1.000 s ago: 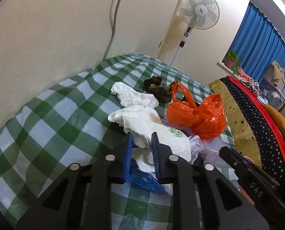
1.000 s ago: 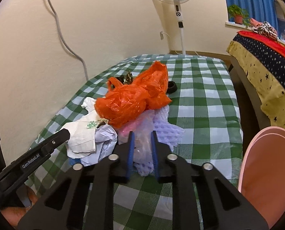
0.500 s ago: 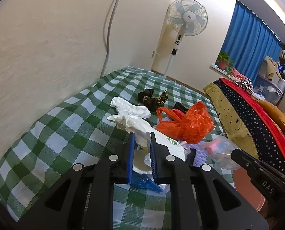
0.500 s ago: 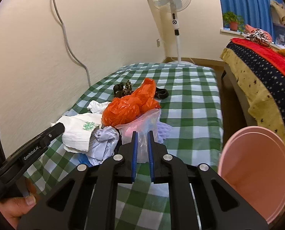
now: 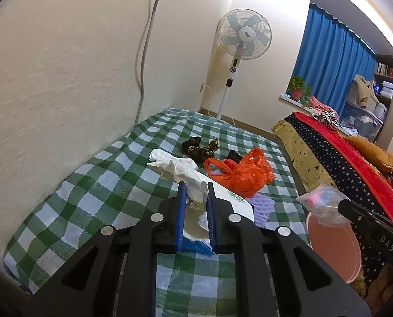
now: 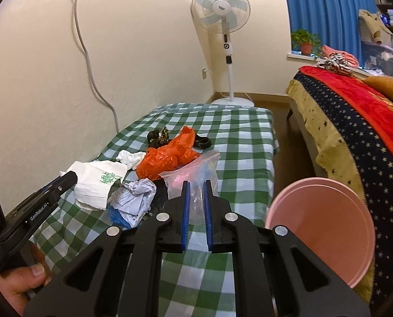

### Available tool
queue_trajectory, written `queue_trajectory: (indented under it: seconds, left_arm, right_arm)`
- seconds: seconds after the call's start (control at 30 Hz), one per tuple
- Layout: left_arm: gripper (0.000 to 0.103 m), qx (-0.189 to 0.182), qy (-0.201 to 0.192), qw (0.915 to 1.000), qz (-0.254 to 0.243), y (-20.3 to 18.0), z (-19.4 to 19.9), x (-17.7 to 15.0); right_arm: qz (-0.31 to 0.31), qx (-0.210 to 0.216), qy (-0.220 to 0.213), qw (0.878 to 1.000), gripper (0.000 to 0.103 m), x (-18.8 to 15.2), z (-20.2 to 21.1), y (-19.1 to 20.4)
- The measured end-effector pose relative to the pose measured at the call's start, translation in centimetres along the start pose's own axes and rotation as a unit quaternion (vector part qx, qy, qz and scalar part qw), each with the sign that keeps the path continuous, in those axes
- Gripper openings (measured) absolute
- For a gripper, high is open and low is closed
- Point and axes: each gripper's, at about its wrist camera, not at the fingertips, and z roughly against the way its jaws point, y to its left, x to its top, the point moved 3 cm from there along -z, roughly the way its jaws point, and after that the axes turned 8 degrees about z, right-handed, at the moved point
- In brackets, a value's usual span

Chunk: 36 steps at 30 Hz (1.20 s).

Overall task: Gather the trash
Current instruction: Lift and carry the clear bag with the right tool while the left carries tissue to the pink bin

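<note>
My left gripper (image 5: pixel 196 188) is shut on a white bag with a green print (image 5: pixel 232 198), whose edge is raised off the green checked cover (image 5: pixel 90 185). In the right wrist view the same bag (image 6: pixel 98 182) hangs from the left gripper (image 6: pixel 70 178). My right gripper (image 6: pixel 197 185) is shut on a clear zip bag (image 6: pixel 196 169) with pink and blue bits inside, held above the cover. An orange plastic bag (image 6: pixel 167 158), crumpled printed paper (image 6: pixel 135 198) and a blue wrapper (image 6: pixel 117 216) lie in the pile. A pink bin (image 6: pixel 320 227) stands open at the right.
A white crumpled plastic piece (image 5: pixel 170 161), dark cloth items (image 5: pixel 199 148) and purple foam netting (image 5: pixel 262 203) lie on the cover. A wall runs along the left. A bed with a starred blanket (image 6: pixel 354 132) stands to the right, and a standing fan (image 6: pixel 222 8) at the far end.
Both grippers have risen and drawn back. The clear zip bag has come up off the pile with the right gripper, the white bag's edge has lifted with the left, and the pink bin now shows more fully.
</note>
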Motion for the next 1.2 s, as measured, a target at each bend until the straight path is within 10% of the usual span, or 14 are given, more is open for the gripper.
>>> queue_trajectory:
  seconds: [1.2]
  left_arm:
    - [0.015,-0.085,0.012,0.9954,-0.044,-5.9,3.1,-1.9]
  right_arm:
    - [-0.055,-0.102,-0.027,0.993,0.011,-1.4,7.9,-6.1]
